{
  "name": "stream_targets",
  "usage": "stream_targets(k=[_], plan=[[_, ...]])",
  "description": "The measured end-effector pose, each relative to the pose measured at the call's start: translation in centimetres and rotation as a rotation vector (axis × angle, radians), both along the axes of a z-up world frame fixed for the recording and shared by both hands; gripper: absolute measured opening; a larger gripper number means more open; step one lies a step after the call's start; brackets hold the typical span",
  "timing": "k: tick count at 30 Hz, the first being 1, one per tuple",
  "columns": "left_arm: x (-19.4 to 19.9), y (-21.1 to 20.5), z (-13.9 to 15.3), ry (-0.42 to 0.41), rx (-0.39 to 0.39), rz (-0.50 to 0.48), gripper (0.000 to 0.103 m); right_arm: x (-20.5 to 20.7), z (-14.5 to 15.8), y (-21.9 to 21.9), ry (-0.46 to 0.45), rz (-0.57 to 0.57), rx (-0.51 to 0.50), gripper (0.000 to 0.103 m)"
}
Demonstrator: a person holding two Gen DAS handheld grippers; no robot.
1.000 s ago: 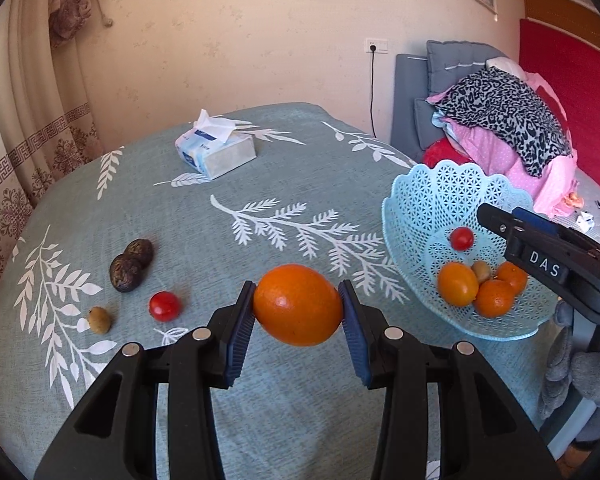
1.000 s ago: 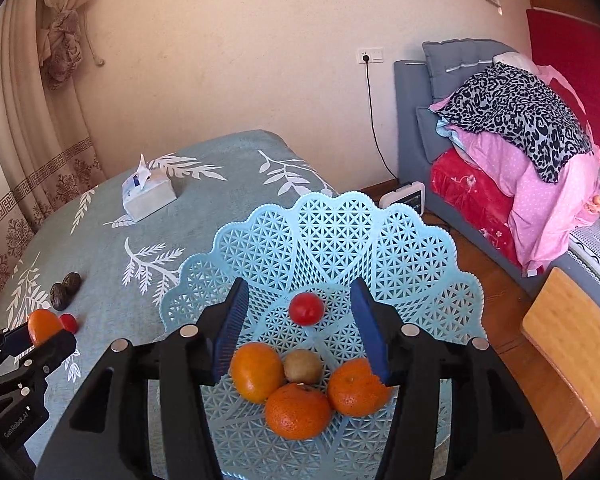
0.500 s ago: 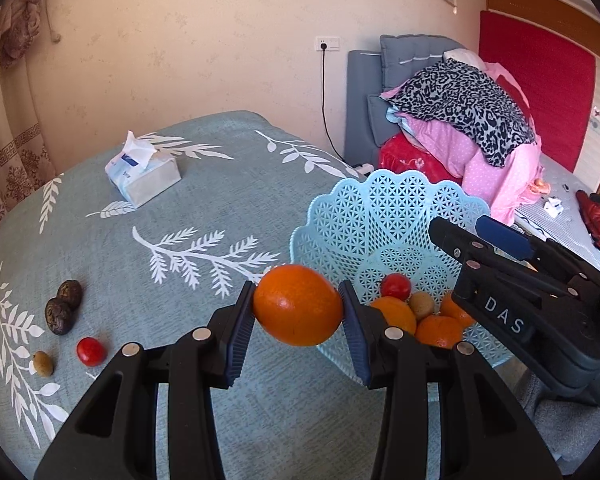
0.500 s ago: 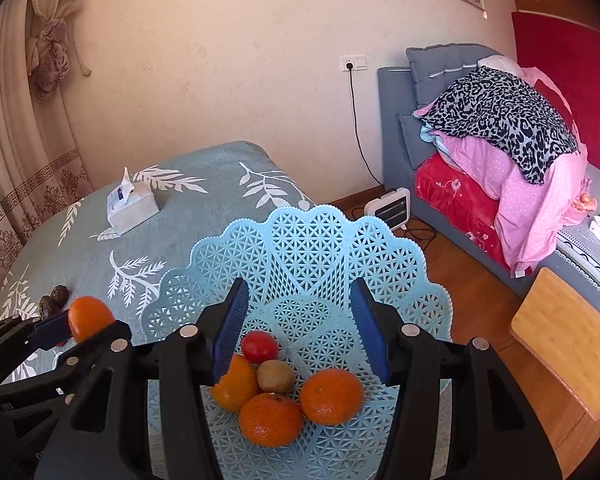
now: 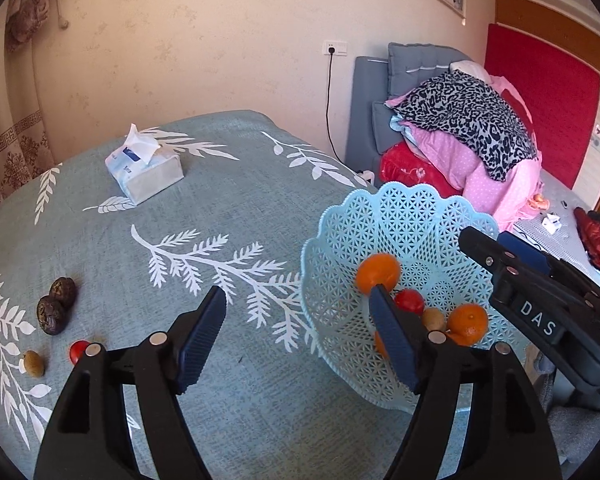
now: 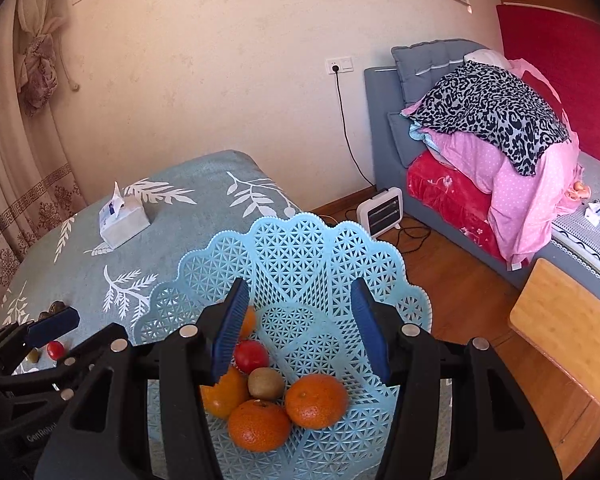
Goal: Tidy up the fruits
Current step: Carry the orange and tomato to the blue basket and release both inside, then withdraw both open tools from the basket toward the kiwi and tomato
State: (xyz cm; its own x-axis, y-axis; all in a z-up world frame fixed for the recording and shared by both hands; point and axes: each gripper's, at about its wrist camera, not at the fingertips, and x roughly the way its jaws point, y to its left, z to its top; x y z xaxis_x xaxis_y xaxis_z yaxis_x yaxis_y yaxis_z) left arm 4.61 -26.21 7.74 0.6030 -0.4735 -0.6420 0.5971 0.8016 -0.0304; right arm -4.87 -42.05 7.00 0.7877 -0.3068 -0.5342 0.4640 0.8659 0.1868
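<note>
The left gripper (image 5: pixel 296 332), jaws just sprung wide and empty, hangs at the rim of the pale-blue lattice basket (image 5: pixel 396 216), where the freed orange (image 5: pixel 378 274) sits beside a tomato (image 5: pixel 409 301). The right gripper (image 6: pixel 296 334), jaws half-open and empty, hovers over the basket on the leaf-print counter (image 5: pixel 220 264).

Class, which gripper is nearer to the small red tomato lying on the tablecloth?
Left. The left gripper hangs open just right of the tomato; the right gripper hovers over the basket, farther off.
</note>
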Motion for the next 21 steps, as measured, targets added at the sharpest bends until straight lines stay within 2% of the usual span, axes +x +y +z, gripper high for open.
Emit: stream_targets(k=[2,4,8,15,21], plan=[[0.3,0.9,0.4,-0.004,-0.009,0.027,0.076,-0.1,0.1,0.2,-0.004,0.002,0.000,0.055],[0.4,1.7,0.7,-0.013,-0.011,0.056,0.083,-0.1,0.2,0.4,-0.007,0.008,-0.003,0.056],[0.3,3.1,1.0,-0.036,-0.001,0.087,0.087,-0.1,0.4,1.1,-0.011,0.027,-0.008,0.062],[0.7,6.3,1.6,-0.077,0.014,0.142,0.089,0.5,0.6,2.8,-0.007,0.072,-0.015,0.063],[1.9,11.5,2.3,-0.095,0.015,0.256,0.089,1.0,0.8,4.4,-0.009,0.125,0.001,0.063]])
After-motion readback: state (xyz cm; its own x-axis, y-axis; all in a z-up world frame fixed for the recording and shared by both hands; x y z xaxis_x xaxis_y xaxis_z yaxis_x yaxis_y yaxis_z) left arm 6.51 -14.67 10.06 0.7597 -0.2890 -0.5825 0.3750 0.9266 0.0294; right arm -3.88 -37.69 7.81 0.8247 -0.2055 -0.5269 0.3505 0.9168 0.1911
